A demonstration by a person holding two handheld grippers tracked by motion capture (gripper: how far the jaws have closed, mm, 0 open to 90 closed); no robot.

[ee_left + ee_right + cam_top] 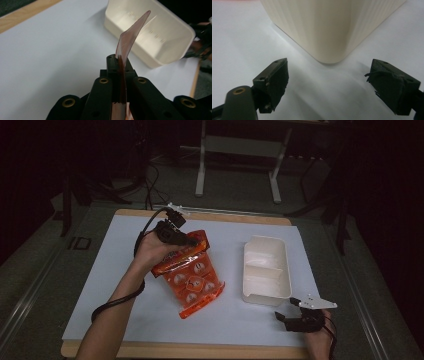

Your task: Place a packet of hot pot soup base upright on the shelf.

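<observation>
L gripper point(192, 240) jaws clamped on top edge of orange snack bag point(192, 280), hanging over table point(100, 285) centre-left, bottom touching. Light, floppy, crinkly, contents prob fragile; grip seam. R gripper point(290, 316) open, empty, at near-right corner by white tray point(265, 270).

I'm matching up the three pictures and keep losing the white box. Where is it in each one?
High view: white box, right of centre on the table.
Left gripper view: upper right, behind the pinched orange bag.
Right gripper view: top centre, one corner facing the open jaws.
Shared landmark: the white table.
</observation>
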